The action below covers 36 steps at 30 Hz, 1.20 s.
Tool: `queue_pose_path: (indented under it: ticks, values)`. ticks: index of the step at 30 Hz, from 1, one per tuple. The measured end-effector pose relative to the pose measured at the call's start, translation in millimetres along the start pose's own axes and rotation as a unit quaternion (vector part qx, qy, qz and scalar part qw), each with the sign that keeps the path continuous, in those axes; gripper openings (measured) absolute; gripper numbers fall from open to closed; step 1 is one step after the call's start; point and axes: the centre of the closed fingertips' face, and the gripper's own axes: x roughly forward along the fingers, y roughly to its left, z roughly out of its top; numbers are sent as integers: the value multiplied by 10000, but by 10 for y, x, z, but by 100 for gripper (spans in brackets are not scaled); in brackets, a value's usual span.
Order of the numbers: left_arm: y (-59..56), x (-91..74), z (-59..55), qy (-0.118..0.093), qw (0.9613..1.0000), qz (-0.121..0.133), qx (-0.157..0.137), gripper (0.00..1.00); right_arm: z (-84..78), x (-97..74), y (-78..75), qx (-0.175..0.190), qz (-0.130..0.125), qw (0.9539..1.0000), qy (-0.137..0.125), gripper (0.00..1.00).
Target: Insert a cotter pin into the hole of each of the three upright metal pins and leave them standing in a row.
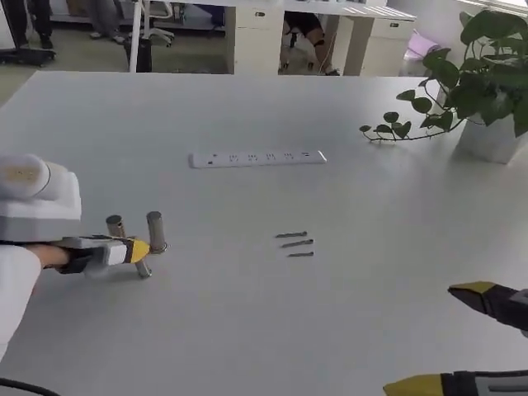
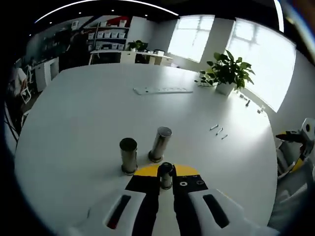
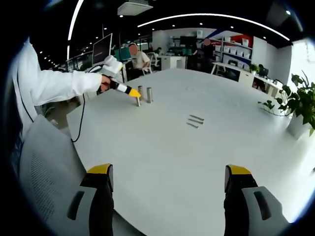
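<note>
In the head view, the left gripper (image 1: 142,252) pinches 1 metal pin (image 1: 143,267) on the white table (image 1: 247,330), just beside 2 free upright pins (image 1: 155,231); 3 cotter pins (image 1: 294,244) lie well apart at centre, short of a power strip (image 1: 258,157). The left gripper view shows its jaws clenched on that pin. In the right gripper view, the right gripper (image 3: 167,179) gapes, released, above the table.

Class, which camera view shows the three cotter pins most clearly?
Head view: the cotter pins lie apart, side by side. The left gripper view and right gripper view show them as small, distant slivers.
</note>
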Motion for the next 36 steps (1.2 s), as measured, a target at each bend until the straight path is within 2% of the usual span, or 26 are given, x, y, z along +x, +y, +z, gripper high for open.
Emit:
queue_pose_path:
  ticks: [6, 7, 9, 10, 13, 16, 17, 21, 22, 24, 28, 29, 30, 36]
  values:
    - [-101, -89, 54, -135, 9988, 76, 474, 7, -6, -11, -1, 28, -18, 10000, -19, 92]
    - [-122, -104, 63, -138, 9987, 80, 482, 7, -4, -14, 4, 25, -21, 10000, -26, 92]
    - [-192, -148, 94, -129, 9989, 64, 441, 7, 6, -13, 8, 30, -19, 10000, -46, 92]
    - [-254, -176, 118, -156, 9993, 36, 323, 7, 12, -8, 7, 36, -14, 10000, -57, 92]
    - [-412, -233, 206, -337, 9988, -55, 340, 7, 19, 9, 13, 31, 0, 10000, -58, 92]
    - [-559, -271, 249, -399, 9979, -30, 504, 7, 43, 23, 36, -27, 39, 10000, -59, 92]
    - [-587, -282, 244, -370, 9964, 68, 757, 7, 49, 23, 43, -42, 47, 10000, -59, 92]
    - [-799, -268, 139, -440, 9952, 6, 873, 7, 88, 30, 80, -92, 114, 9998, -116, 92]
    - [-829, -258, 109, -458, 9942, -17, 974, 7, 96, 45, 91, -111, 143, 9998, -130, 92]
    - [-888, -237, 12, -394, 9945, -30, 966, 7, 95, 71, 119, -129, 184, 9997, -105, 91]
    - [-962, -199, -111, -296, 9954, -69, 906, 7, 124, 117, 195, -232, 293, 9993, -103, 91]
    - [-984, -197, -139, -254, 9952, -57, 947, 7, 134, 120, 207, -252, 311, 9991, -119, 91]
    - [-998, -198, -174, -196, 9932, -21, 1146, 7, 142, 125, 212, -262, 327, 9990, -127, 91]
    - [-1079, -172, -269, -175, 9937, -96, 1104, 7, 139, 131, 252, -263, 422, 9987, -131, 90]
